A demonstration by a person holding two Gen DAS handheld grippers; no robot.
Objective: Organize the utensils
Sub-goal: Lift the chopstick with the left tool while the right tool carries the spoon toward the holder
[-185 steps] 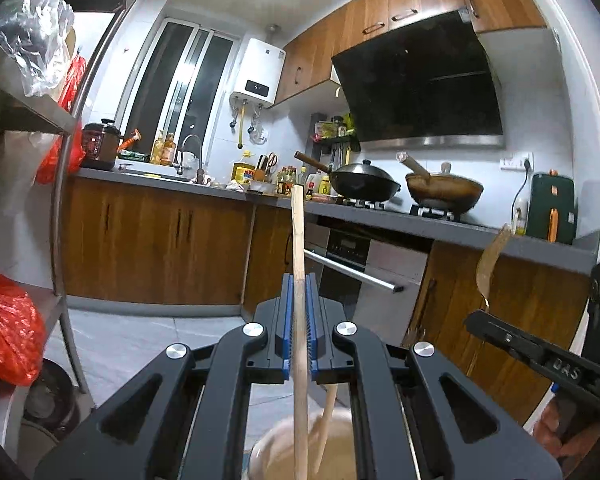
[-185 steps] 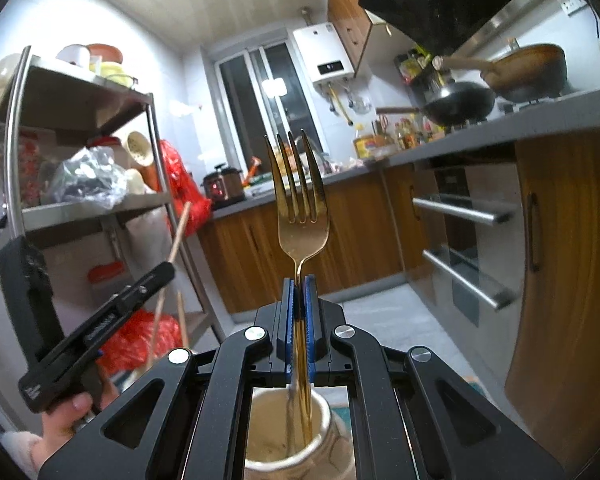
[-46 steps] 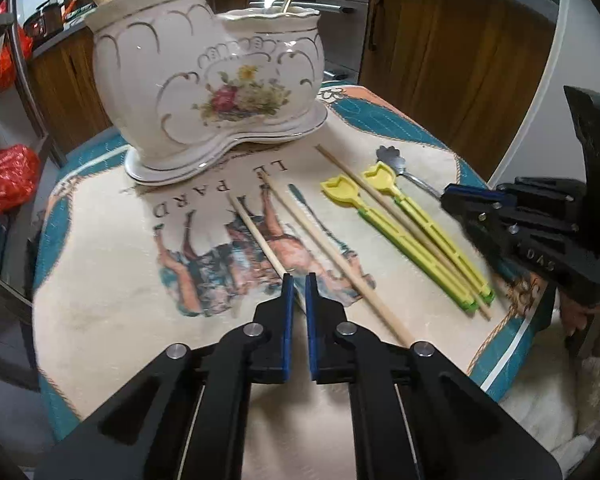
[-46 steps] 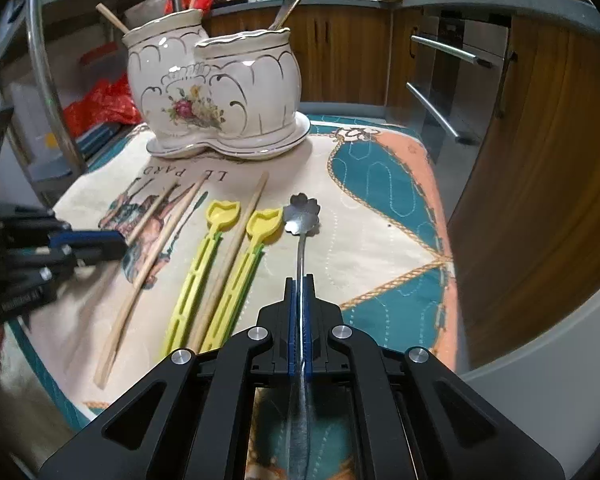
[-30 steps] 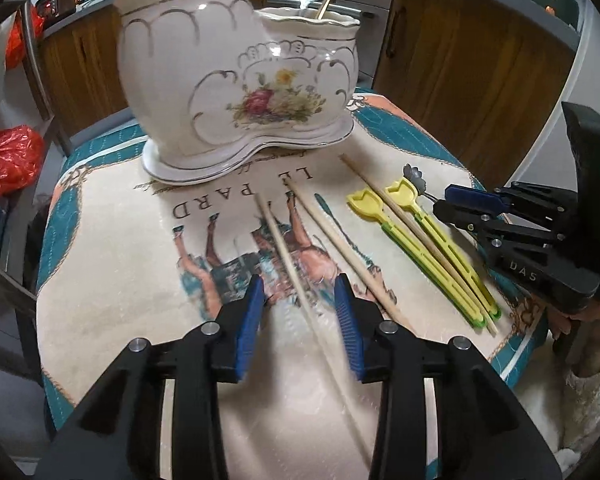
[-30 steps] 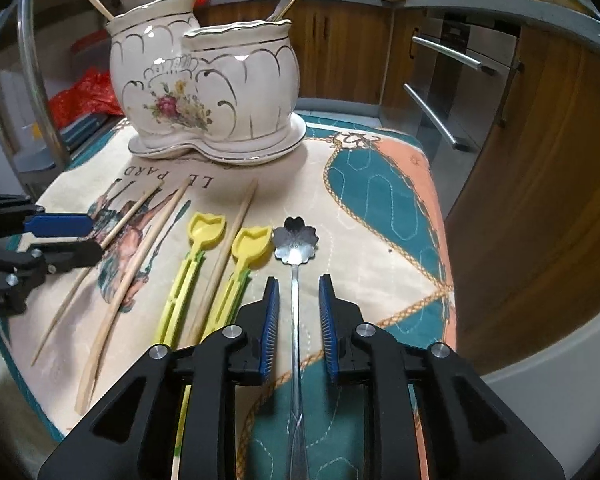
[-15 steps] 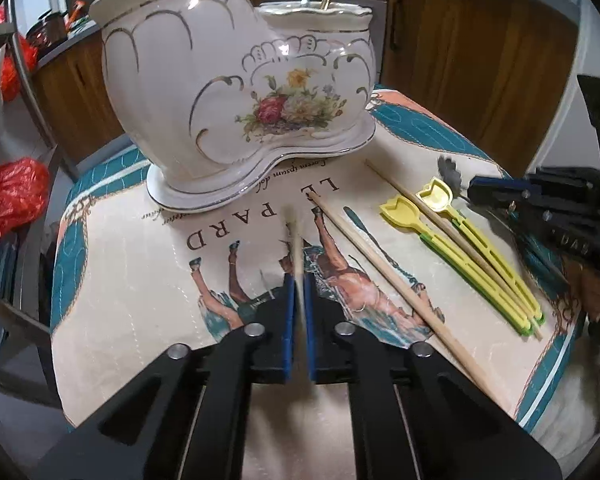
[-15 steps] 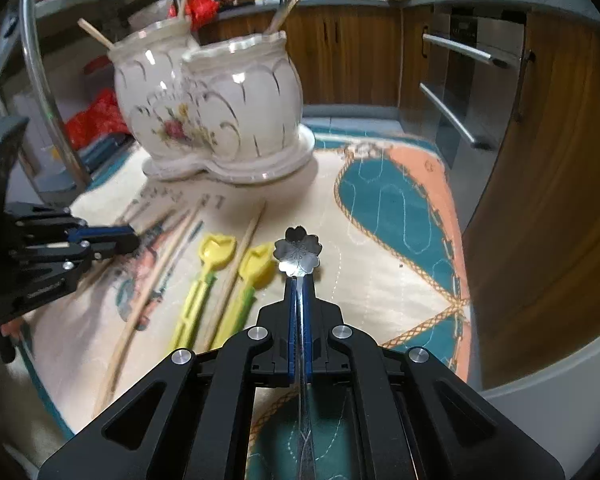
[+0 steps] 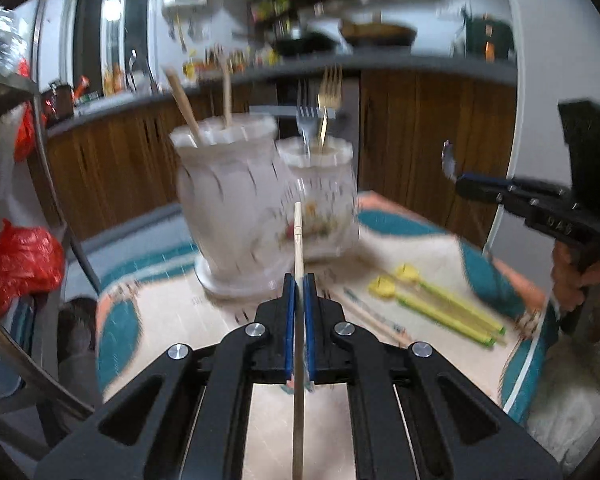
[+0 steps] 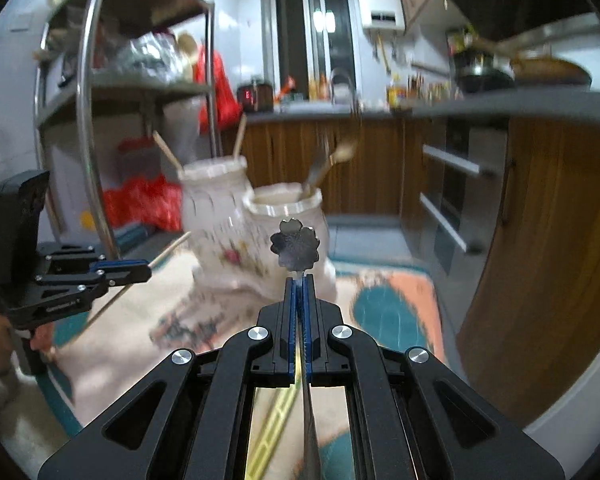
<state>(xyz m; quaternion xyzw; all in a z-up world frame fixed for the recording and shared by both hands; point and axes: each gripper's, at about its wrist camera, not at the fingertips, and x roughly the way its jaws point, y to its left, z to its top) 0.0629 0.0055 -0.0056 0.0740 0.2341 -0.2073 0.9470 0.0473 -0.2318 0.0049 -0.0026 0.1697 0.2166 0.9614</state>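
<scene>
My left gripper (image 9: 299,280) is shut on a wooden chopstick (image 9: 298,236) and holds it up off the table, pointing at the white floral double holder (image 9: 228,200). Its left cup holds two chopsticks (image 9: 184,104), its right cup two forks (image 9: 328,92). My right gripper (image 10: 299,280) is shut on a steel flower-headed spoon (image 10: 295,247), raised in front of the holder (image 10: 276,216). Each gripper shows in the other's view: the right one (image 9: 466,182), the left one (image 10: 142,270). Two yellow utensils (image 9: 440,300) and chopsticks (image 9: 372,316) lie on the cloth.
The round table has a patterned cloth (image 9: 172,320) with teal border. A metal shelf rack (image 10: 88,120) with red bags (image 9: 16,256) stands left. Wooden kitchen cabinets (image 10: 548,240) and an oven (image 10: 452,192) are on the right, beyond the table edge.
Both grippers have lifted from the table with their utensils, the left with the chopstick and the right with the spoon, and now look level toward the holder. The views are motion-blurred.
</scene>
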